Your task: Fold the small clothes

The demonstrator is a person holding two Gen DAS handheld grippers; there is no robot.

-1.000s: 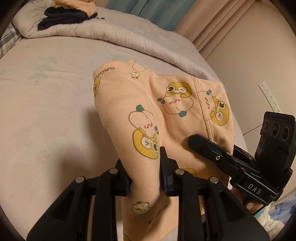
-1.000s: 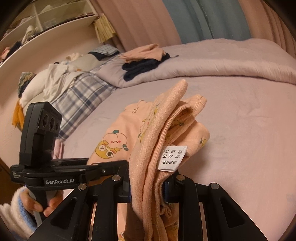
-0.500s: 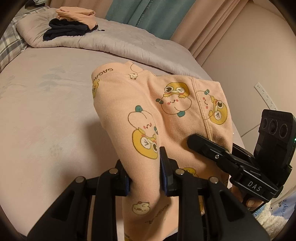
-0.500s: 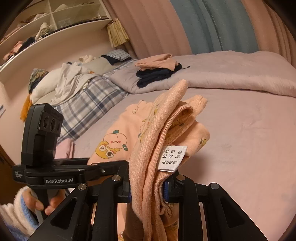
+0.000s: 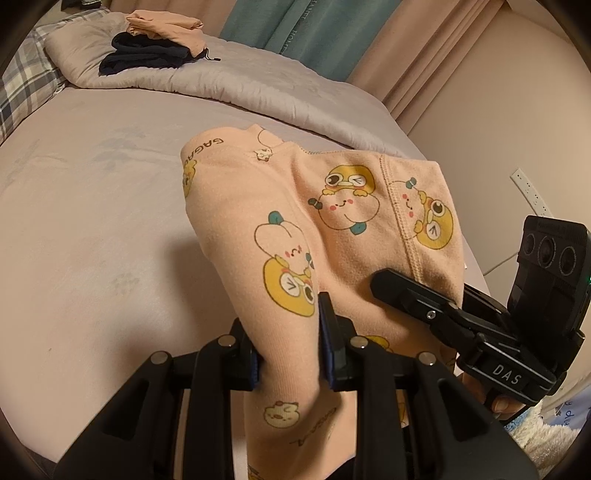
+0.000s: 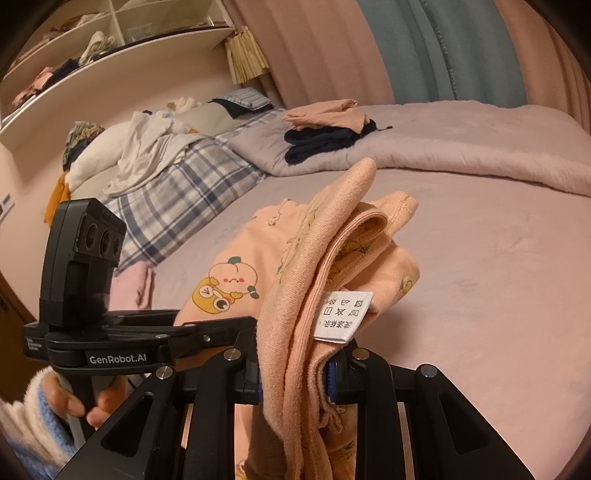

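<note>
Here both jaws are clamped on the peach cartoon-print garment (image 5: 332,229): left gripper (image 5: 288,347) and right gripper (image 6: 295,369), lifting it above the bed (image 5: 92,221).

- "GAGAU" or thereabouts is printed in dark capitals along the top edge of the peach cartoon-print garment (image 5: 280,221); the last letters curl over the fold, so can't read the rest
- "DAS" in white sits on the black body of the right gripper (image 5: 406,291), seen from the left wrist view
- "GenRobot.AI" in white is on the side of the left gripper (image 6: 207,332), from the right wrist view
- the white care tag (image 6: 343,314) on the garment has laundry symbols plus a line of characters too small to read
- the teal curtain (image 5: 314,29) has faint lettering, looks like "HOME"
</note>
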